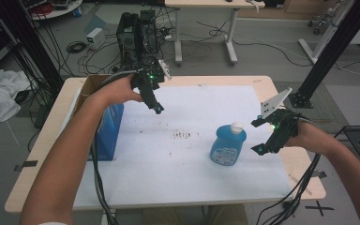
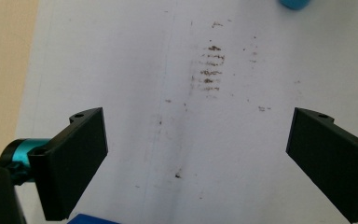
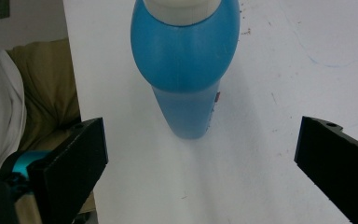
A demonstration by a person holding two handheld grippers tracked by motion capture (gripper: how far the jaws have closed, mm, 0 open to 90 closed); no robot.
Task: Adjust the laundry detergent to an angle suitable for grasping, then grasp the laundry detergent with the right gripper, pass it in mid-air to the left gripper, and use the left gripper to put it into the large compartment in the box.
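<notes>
So far nothing is in your grip, and the real work lies ahead. At the left edge of the table sits a cardboard box [image 1: 93, 84] with a blue side, open at the top. Just beside it your left gripper [image 1: 155, 104] hangs above the white sheet [image 1: 197, 112], jaws spread wide and empty, looking down on a patch of brown marks [image 2: 210, 65]. Moving right, the blue bottle [image 1: 228, 144] with its white cap stands upright on the sheet, right of the middle and nearer your edge, touched by neither tool. Your right gripper [image 1: 258, 136] waits just beside it, jaws wide apart with nothing between them, the bottle [image 3: 186, 70] centred ahead in the right gripper view. I judge the approach nearly lined up; closing on the bottle and carrying it anywhere is not yet done.
</notes>
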